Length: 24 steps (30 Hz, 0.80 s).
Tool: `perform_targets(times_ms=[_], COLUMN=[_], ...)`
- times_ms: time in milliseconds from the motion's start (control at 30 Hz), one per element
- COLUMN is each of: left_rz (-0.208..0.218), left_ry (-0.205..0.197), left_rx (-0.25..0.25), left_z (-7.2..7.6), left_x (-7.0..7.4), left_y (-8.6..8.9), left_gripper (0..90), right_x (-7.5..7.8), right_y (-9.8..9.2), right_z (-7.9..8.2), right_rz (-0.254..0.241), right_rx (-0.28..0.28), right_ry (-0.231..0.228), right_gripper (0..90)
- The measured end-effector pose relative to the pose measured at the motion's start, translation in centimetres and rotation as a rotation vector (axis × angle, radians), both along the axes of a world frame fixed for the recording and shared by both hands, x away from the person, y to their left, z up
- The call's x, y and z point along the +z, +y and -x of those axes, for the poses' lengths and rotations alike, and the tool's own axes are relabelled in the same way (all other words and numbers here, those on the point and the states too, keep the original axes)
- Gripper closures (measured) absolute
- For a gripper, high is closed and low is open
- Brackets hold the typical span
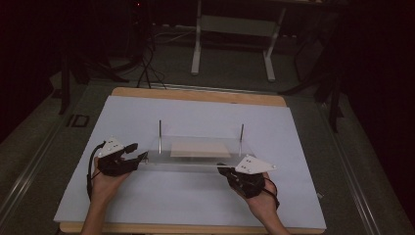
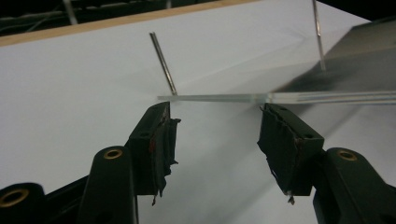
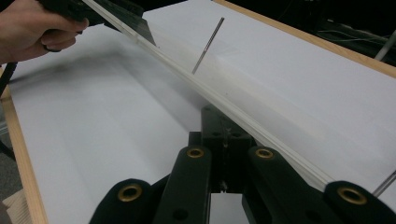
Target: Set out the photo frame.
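Observation:
A clear flat plate [image 1: 157, 159] sits low over the white sheet, with two thin upright metal rods [image 1: 160, 134] [image 1: 242, 137] at its back corners. My left gripper [image 1: 139, 152] is at the plate's left end, open; in the left gripper view the plate's edge [image 2: 280, 97] runs just past the tips of my left gripper [image 2: 215, 116], and neither pad presses on it. At the plate's front right corner my right gripper [image 1: 221, 167] is shut. In the right gripper view the plate's edge [image 3: 187, 79] crosses the closed tips of my right gripper [image 3: 223, 116]; I cannot tell if they pinch it.
A white sheet [image 1: 195, 200] covers a wooden table [image 1: 195, 94]. A pale beige rectangle [image 1: 200, 149] shows under the clear plate. Beyond the table's far edge are a light metal frame [image 1: 235, 24], cables and dark floor. The other hand [image 3: 32, 28] appears far off in the right gripper view.

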State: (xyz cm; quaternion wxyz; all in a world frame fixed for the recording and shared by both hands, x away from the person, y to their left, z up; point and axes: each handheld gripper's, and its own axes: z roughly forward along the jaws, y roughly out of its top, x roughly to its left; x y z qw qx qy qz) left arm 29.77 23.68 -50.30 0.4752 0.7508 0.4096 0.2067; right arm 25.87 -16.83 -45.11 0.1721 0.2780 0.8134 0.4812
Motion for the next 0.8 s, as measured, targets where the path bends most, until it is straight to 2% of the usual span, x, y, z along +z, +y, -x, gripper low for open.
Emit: perform_targets(times_ms=[167, 200, 233, 267, 300, 333, 367, 433, 467, 567, 700, 800], left_rz=[-0.029, -0.047, -0.047, -0.05, -0.05, -0.05, -0.05, -0.043, -0.017, -0.013, -0.034, -0.04], left_ry=[-0.009, -0.024, -0.024, -0.042, -0.042, -0.065, -0.065, -0.082, -0.101, -0.109, -0.128, -0.134], left_rx=[-0.038, -0.052, -0.052, -0.065, -0.065, -0.068, -0.068, -0.082, -0.112, -0.13, -0.145, -0.148], left_z=[0.0, 0.0, 0.0, 0.1, 0.1, 0.1, 0.1, 0.0, -0.2, -0.5, -0.6, -0.7], left_x=[-0.1, 0.0, 0.0, 0.2, 0.2, 0.3, 0.3, 0.6, 0.6, 0.6, 0.8, 0.7], left_y=[-0.7, -1.1, -1.1, -1.5, -1.5, -1.9, -1.9, -2.2, -2.4, -2.6, -3.2, -3.6], left_gripper=[41.8, 40.3, 39.6, 39.6, 38.5, 36.7, 36.0, 35.3, 34.4, 32.5, 32.8, 38.8], right_x=[0.1, 0.1, 0.1, 0.2, 0.2, 0.2, 0.2, 0.2, 0.3, 0.3, 0.3, 0.3], right_y=[-0.1, -0.1, -0.1, -0.2, -0.2, -0.2, -0.2, -0.2, -0.2, -0.2, -0.2, -0.2], right_z=[-0.1, -0.1, -0.1, -0.2, -0.2, -0.2, -0.2, -0.2, -0.3, -0.3, -0.3, -0.3], right_rz=[-0.001, -0.001, -0.003, -0.004, -0.004, -0.004, -0.004, -0.006, -0.006, -0.005, -0.005, -0.008], right_rx=[-0.002, -0.002, -0.004, -0.004, -0.004, -0.004, -0.004, -0.005, -0.003, -0.002, -0.001, -0.003], right_ry=[-0.001, -0.004, -0.003, -0.002, -0.002, -0.002, -0.002, -0.002, -0.002, -0.004, -0.004, -0.004], right_gripper=[90.0, 90.0, 90.0, 90.0, 90.0, 90.0, 90.0, 90.0, 90.0, 90.0, 90.0, 90.0])
